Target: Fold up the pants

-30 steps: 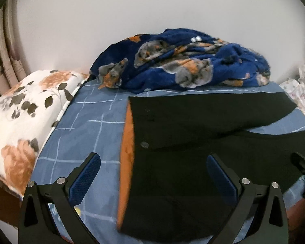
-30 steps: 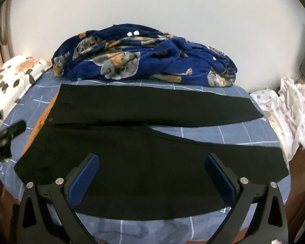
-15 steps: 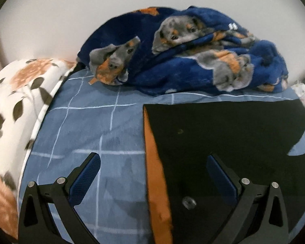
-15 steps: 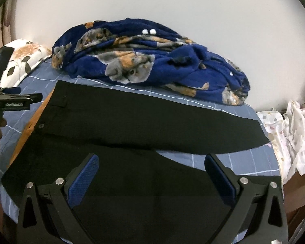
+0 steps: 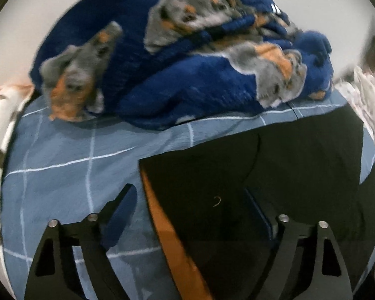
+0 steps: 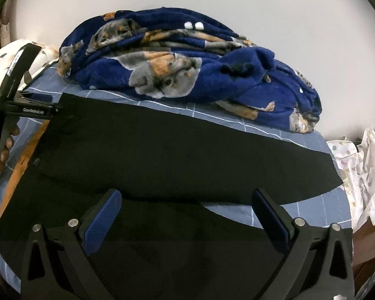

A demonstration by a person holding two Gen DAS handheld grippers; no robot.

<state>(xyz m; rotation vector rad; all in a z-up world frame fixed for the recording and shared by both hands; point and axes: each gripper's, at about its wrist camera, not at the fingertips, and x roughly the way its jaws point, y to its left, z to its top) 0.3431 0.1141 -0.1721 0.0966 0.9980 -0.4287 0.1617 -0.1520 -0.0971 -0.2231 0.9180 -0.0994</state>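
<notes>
Black pants (image 6: 162, 150) lie flat on the blue checked sheet (image 6: 300, 207), waist at the left with an orange lining (image 5: 162, 225), legs running right. My left gripper (image 5: 190, 195) hangs low over the far waist corner. Its jaws are closing, with the orange-edged waistband between them, and I see no pad pressing on it. In the right wrist view the left gripper (image 6: 37, 107) shows from the side at that corner, held by a hand (image 6: 2, 150). My right gripper (image 6: 187, 212) stands open above the near leg with nothing gripped.
A bunched blue dog-print blanket (image 6: 187, 70) lies along the wall behind the pants, close to the far leg. A floral pillow (image 6: 2, 57) sits at the left end of the bed. White dotted cloth (image 6: 362, 170) hangs off the right edge.
The left gripper has moved in toward the far waist corner and sunk closer to it, and its fingers stand nearer together. The right gripper has crept forward over the pants.
</notes>
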